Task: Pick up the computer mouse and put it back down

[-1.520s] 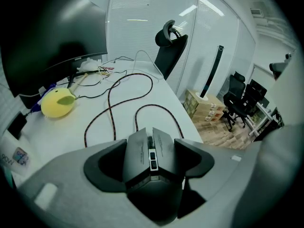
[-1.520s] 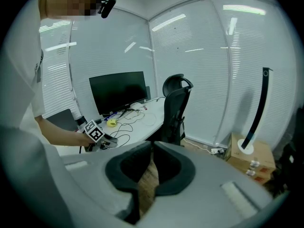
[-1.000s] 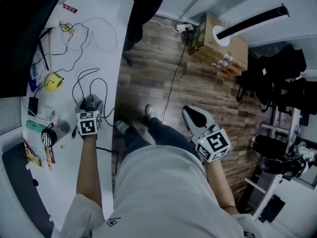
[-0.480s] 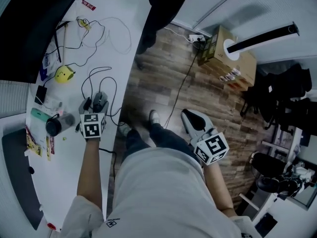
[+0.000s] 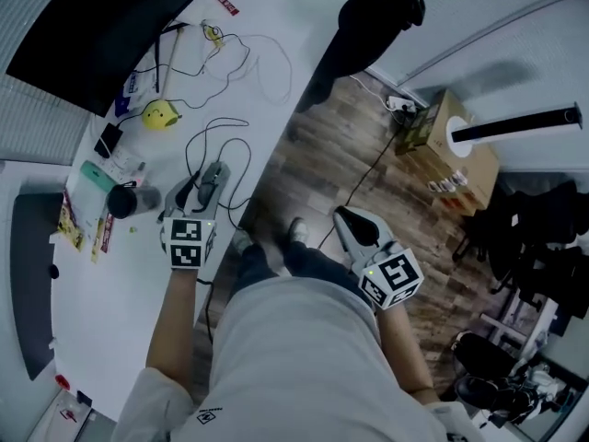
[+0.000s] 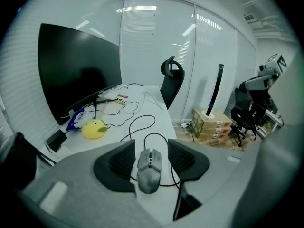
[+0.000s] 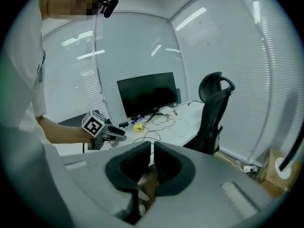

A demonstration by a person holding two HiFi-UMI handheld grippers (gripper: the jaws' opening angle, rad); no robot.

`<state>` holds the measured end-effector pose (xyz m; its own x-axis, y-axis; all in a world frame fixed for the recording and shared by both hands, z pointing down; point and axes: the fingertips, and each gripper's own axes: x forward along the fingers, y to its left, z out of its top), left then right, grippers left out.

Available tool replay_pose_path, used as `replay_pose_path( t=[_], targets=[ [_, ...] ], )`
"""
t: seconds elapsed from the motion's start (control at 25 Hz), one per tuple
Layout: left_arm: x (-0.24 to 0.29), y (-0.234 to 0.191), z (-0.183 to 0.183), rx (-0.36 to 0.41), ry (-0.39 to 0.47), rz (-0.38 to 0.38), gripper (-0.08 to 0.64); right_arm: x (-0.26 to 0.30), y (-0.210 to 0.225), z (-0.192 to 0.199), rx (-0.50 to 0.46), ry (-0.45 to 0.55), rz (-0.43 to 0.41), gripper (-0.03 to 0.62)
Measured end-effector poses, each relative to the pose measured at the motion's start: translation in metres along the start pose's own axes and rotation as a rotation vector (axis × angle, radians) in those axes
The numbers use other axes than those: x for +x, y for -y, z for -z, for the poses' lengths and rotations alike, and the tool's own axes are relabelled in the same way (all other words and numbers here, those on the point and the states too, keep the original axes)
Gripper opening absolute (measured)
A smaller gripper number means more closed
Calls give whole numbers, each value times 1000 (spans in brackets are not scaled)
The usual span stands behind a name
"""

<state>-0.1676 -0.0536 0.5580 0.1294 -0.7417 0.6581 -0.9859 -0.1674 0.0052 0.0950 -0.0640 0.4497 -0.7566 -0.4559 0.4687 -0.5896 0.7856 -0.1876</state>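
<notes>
The grey computer mouse (image 5: 214, 179) lies on the white desk (image 5: 138, 293), its black cable looping away behind it. My left gripper (image 5: 197, 201) hovers above and just behind the mouse. In the left gripper view the mouse (image 6: 149, 171) shows between the two dark pads (image 6: 124, 161), with a gap on each side. The jaws are closing and the pads do not press on it. My right gripper (image 5: 354, 225) hangs over the wooden floor beside my leg, away from the desk. Its jaws (image 7: 153, 152) stand together with nothing between them.
A big black monitor (image 5: 101, 26) stands at the desk's far side, with a yellow toy (image 5: 158, 113), cables, a teal item (image 5: 97, 175) and a dark cylinder (image 5: 124, 201) near the mouse. A black office chair (image 5: 368, 17) and a cardboard box (image 5: 442, 136) stand on the floor.
My left gripper has lifted away from the desk, and the mouse now shows ahead of its fingers. The right gripper shifted a little sideways. The head view has swung, showing more of the monitor.
</notes>
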Motion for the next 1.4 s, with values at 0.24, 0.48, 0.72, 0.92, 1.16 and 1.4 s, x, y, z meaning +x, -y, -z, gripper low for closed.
replay_pose_path(
  t=[0.24,0.48,0.72,0.92,1.16,1.4],
  targets=[
    [-44,2,-18,-56,101,-50,89,30,-24,-19,-54,13,-143,21],
    [-85,-1,-26,-171,188,-104,9,54,-48,-39,-110,30,-273,21],
    [-118,5,-31,-210,229,-145,9,69,-73,-60,-153,48,-391,21],
    [-146,7,-35,-231,259,-197,9,77,-90,-74,-191,61,-474,21],
    [-171,8,-37,-259,286,-266,9,81,-112,-84,-223,75,-557,21],
    [-187,8,-33,-285,303,-306,9,83,-126,-88,-244,80,-607,21]
  ],
)
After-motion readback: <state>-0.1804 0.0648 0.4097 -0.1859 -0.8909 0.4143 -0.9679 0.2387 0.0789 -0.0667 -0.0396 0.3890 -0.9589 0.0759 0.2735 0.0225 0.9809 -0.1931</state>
